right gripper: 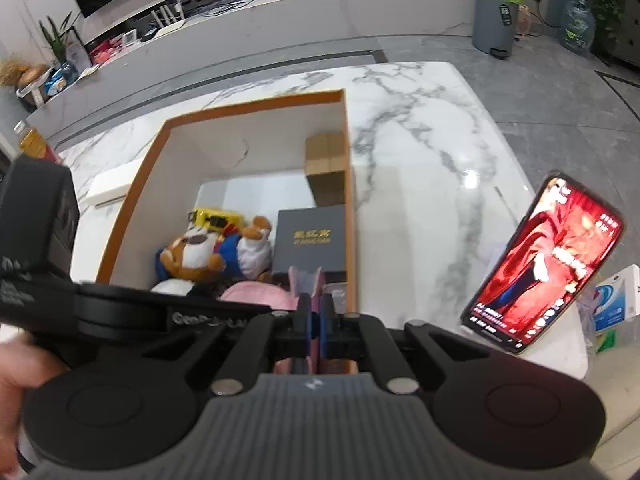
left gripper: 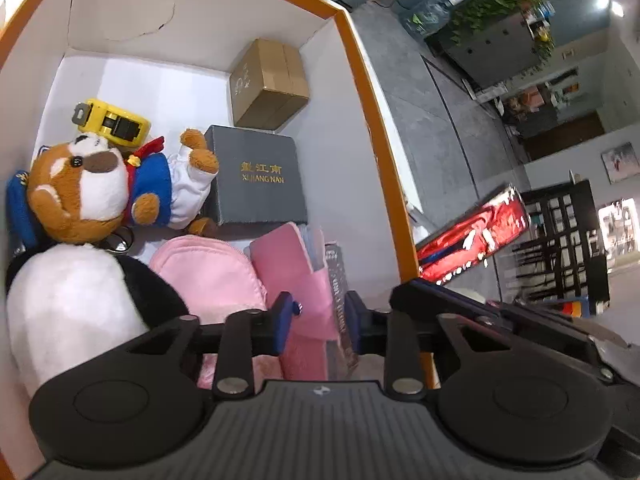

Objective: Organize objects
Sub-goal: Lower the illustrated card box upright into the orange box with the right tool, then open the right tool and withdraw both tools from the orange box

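Observation:
An orange-rimmed white box (right gripper: 256, 106) on a marble table (right gripper: 420, 140) holds a bear plush (left gripper: 80, 192), a panda plush (left gripper: 68, 300), a pink pouch (left gripper: 208, 276), a yellow tape dispenser (left gripper: 116, 120), a grey gift box (left gripper: 256, 180) and a cardboard box (left gripper: 268, 84). A pink notebook (left gripper: 284, 256) stands on edge beside a dark book (left gripper: 340, 280) at the box's right wall. My left gripper (left gripper: 320, 322) is shut, its blue pads against both books. My right gripper (right gripper: 316, 320) is shut on one pink cover (right gripper: 318, 284) of the notebook.
A lit phone (right gripper: 540, 264) leans upright on the table to the right of the box, with a small white and blue packet (right gripper: 616, 300) behind it. The left gripper's black body (right gripper: 36, 240) is close on the left. A grey bin (right gripper: 496, 16) stands on the floor beyond.

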Tool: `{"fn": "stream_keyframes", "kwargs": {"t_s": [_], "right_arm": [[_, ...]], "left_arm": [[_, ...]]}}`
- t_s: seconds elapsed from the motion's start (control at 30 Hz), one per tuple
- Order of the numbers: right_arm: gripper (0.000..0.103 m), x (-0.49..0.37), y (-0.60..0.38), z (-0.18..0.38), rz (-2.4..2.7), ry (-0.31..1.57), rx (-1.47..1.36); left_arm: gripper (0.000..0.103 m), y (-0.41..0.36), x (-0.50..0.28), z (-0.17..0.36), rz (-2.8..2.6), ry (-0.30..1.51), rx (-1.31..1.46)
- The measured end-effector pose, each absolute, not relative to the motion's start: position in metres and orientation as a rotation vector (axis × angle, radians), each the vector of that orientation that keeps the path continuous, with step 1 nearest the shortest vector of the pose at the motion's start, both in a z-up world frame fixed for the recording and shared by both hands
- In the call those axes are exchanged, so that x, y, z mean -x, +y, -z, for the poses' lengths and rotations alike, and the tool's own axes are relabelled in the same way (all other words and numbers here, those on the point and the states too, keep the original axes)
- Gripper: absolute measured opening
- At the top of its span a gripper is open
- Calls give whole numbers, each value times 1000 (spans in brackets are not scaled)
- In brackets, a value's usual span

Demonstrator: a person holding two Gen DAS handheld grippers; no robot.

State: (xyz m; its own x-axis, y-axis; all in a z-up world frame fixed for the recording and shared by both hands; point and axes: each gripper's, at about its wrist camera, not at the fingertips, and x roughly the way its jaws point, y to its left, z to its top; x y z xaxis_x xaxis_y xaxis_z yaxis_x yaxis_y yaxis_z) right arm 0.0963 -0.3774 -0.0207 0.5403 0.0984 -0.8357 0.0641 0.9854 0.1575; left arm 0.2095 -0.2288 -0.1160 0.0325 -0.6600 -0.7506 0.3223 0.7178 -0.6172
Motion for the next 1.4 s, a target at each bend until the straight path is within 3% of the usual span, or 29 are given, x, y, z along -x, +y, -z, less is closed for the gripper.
{"fn": "stream_keyframes", "kwargs": {"t_s": [0.3, 0.37, 0.93, 1.17, 1.27, 1.4], "right_arm": [[3, -94, -376, 34, 5, 987, -181], [4, -92, -375, 34, 6, 986, -177], [6, -87, -303, 3, -277, 771, -74], [11, -116, -248, -10, -420, 727, 41], [26, -138, -223, -8, -480, 748, 77], [28, -173, -190, 6, -515, 785, 171]], "left_arm": [[30, -228, -211, 123, 781, 1337, 321], [25, -225, -210, 118, 775, 1331, 313], [26, -93, -192, 5, 711, 977, 48], [26, -30, -205, 5, 622, 937, -65], [26, -14, -217, 13, 600, 931, -124], [28, -4, -241, 29, 577, 903, -218]]}}
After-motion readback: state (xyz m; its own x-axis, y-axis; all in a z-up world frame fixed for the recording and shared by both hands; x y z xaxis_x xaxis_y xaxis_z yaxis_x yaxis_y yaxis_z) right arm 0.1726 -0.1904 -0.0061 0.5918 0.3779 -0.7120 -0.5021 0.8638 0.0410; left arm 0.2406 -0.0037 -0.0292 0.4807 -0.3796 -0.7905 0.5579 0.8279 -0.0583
